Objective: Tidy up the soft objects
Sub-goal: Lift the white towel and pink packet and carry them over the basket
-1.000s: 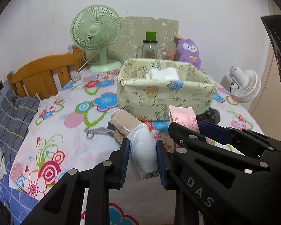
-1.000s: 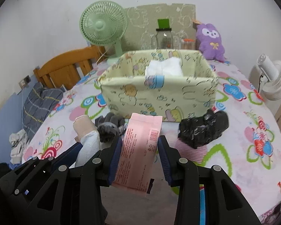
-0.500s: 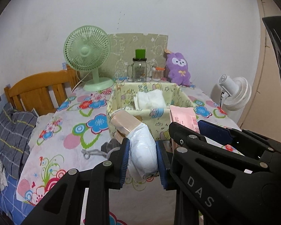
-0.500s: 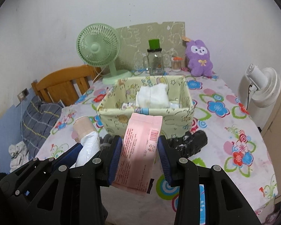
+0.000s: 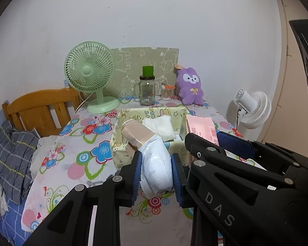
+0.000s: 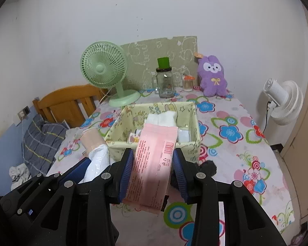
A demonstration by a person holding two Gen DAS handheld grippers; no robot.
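My left gripper [image 5: 156,174] is shut on a white plastic-wrapped roll with a beige end [image 5: 152,157], held above the flowered tablecloth in front of the pale yellow fabric basket [image 5: 121,143]. Close beside it, my right gripper [image 6: 153,170] is shut on a flat pink packet with a barcode [image 6: 152,164], also lifted just short of the basket [image 6: 195,123]. White folded cloth [image 6: 164,119] and small packets lie inside the basket. In the left wrist view the pink packet [image 5: 201,127] shows at the right; in the right wrist view the roll [image 6: 96,153] shows at the left.
A black soft item [image 6: 209,167] lies on the cloth below the right gripper. At the back stand a green fan [image 5: 90,75], a glass jar with a green lid [image 5: 147,90], a purple plush [image 5: 190,86]. A white fan [image 6: 283,100] stands off the table's right edge. A wooden bed frame [image 5: 41,106] is at left.
Both grippers have risen with their loads still gripped. The basket now appears lower and farther off, and its inside has come into view.
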